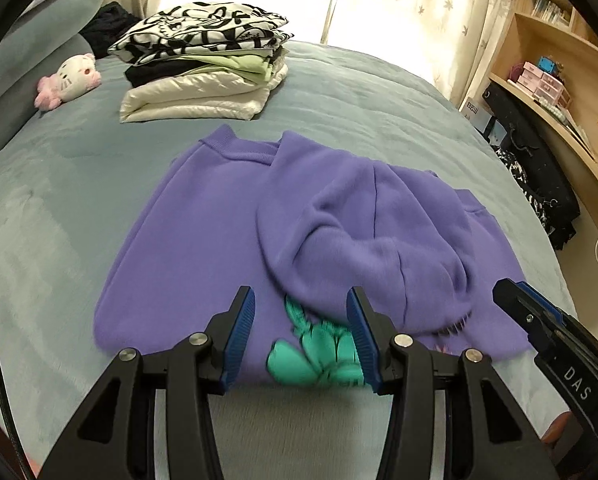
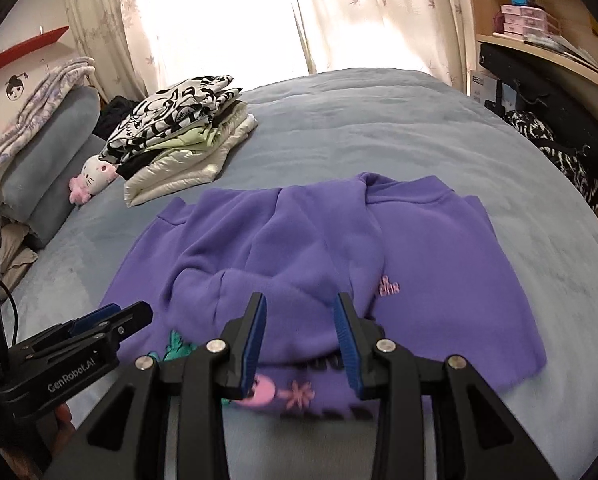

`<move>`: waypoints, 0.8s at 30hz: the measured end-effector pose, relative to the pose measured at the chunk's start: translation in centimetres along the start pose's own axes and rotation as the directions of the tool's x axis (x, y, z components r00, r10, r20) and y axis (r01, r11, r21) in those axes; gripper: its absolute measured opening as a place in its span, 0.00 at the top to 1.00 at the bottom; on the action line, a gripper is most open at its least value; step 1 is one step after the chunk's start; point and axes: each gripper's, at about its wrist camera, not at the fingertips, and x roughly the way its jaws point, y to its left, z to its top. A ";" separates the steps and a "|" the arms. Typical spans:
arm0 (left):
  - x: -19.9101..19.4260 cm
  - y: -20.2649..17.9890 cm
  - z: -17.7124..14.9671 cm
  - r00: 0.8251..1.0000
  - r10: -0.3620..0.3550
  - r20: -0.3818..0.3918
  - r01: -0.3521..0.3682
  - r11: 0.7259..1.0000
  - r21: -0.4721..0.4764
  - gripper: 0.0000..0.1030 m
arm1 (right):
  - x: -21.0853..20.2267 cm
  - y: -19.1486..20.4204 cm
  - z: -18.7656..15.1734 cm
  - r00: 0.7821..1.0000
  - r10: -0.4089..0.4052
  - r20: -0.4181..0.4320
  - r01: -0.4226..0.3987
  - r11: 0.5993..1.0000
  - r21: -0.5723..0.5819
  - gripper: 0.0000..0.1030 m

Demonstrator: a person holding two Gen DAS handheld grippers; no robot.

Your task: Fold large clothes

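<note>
A purple sweatshirt (image 1: 203, 240) lies on the grey-blue bed, with both sleeves folded over its middle and a teal and pink print at its near hem. It also shows in the right wrist view (image 2: 439, 248). My left gripper (image 1: 301, 334) is open and empty, just above the near hem over the teal print (image 1: 319, 354). My right gripper (image 2: 301, 340) is open and empty above the folded sleeve end near the hem. The right gripper shows at the right edge of the left wrist view (image 1: 539, 320). The left gripper shows at the left of the right wrist view (image 2: 95, 328).
A stack of folded clothes (image 1: 203, 68) sits at the far left of the bed (image 1: 59, 208), with a white plush toy (image 1: 69, 80) and grey pillows (image 1: 23, 64) beside it. Wooden shelves (image 1: 559, 80) and dark bags (image 1: 539, 184) stand along the right side.
</note>
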 end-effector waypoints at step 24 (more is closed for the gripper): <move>-2.3 3.7 -5.7 0.994 -0.060 -0.094 0.051 0.994 -0.098 0.52 | -2.2 2.7 -5.0 1.000 0.014 -0.027 -0.016 0.998 -0.060 0.66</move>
